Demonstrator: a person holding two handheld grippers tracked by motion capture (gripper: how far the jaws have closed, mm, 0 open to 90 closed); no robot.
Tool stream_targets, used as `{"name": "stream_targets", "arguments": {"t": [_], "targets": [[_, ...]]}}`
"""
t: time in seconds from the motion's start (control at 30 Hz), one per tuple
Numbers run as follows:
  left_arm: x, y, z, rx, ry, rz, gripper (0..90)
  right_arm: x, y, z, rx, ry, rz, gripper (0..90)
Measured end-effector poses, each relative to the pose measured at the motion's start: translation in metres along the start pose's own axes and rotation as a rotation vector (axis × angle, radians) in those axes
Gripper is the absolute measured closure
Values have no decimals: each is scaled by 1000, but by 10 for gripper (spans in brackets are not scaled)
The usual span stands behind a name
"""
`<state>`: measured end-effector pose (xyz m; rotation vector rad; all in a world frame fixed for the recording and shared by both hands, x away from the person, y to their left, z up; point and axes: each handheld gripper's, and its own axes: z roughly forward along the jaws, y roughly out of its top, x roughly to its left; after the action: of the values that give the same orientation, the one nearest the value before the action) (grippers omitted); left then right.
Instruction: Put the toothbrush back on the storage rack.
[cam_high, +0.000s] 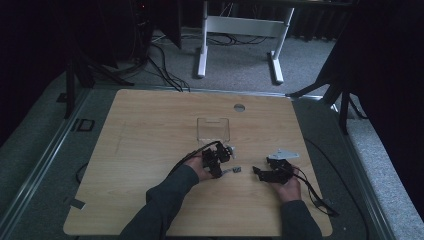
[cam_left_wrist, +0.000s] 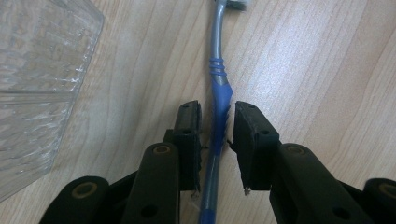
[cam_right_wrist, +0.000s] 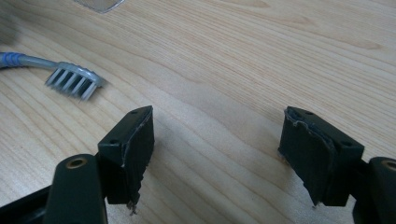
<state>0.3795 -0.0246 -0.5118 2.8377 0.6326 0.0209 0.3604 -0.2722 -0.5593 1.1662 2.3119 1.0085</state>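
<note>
A toothbrush (cam_left_wrist: 217, 70) with a grey neck and a blue handle lies flat on the wooden table (cam_high: 150, 130). My left gripper (cam_left_wrist: 217, 126) has its pads closed against the blue part of the handle. In the high view the left gripper (cam_high: 220, 171) sits just in front of a clear plastic container (cam_high: 213, 129), and the brush head (cam_high: 237, 170) sticks out to its right. The right gripper (cam_high: 257, 172) rests low on the table to the right of the brush. Its jaws (cam_right_wrist: 215, 140) stand wide open over bare wood, with the bristled head (cam_right_wrist: 74, 81) beyond its left pad.
The clear ribbed container (cam_left_wrist: 37, 84) is close on the left of the left gripper. A round cable hole (cam_high: 239, 107) sits near the table's far edge. White desk legs (cam_high: 202, 50) and cables lie on the floor beyond. Both forearms reach in from the near edge.
</note>
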Motion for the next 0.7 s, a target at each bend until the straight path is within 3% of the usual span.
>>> {"name": "stream_targets", "arguments": {"t": [0.7], "targets": [[-3, 7, 7, 46, 30, 27, 784, 0, 0, 0, 0, 0, 1, 256]]}}
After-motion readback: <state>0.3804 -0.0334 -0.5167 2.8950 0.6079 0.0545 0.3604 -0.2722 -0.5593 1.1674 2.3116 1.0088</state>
